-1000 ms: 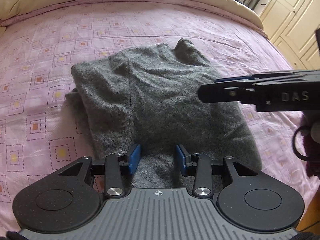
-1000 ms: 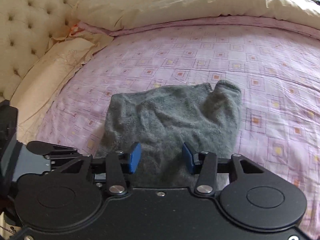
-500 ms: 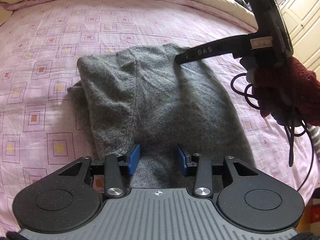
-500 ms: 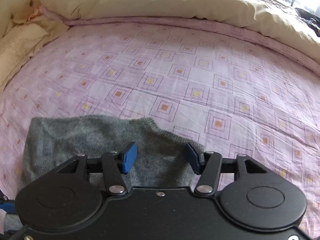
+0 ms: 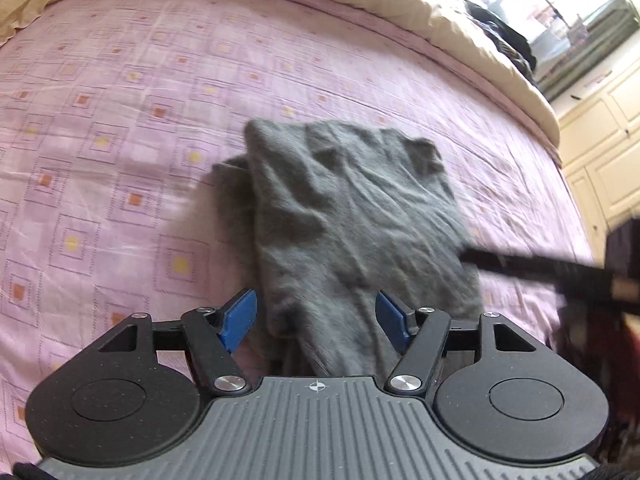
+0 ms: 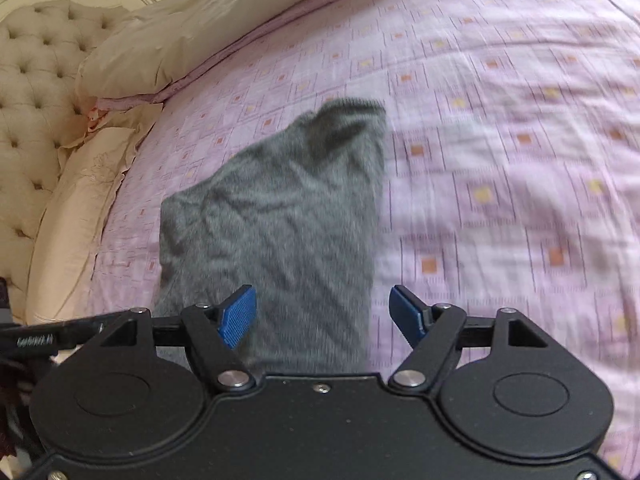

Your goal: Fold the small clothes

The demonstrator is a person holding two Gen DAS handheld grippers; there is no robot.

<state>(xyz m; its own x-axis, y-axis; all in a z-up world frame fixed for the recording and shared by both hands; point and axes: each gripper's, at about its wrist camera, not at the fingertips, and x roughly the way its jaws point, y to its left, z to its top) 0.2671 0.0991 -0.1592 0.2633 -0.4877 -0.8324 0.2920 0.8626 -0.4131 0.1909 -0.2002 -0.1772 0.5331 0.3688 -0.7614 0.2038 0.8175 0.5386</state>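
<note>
Pink patterned bedsheet [image 5: 120,128] under our grey folded garment [image 5: 352,216]; left gripper [image 5: 316,316] and right gripper [image 6: 324,312] gape wide, empty.

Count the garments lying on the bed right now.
1: a gray knit garment, folded on the pink patterned bedsheet, directly ahead of both open tools. Its folds could hide a second piece; dark clothes past the bed's far edge are not counted.
</note>
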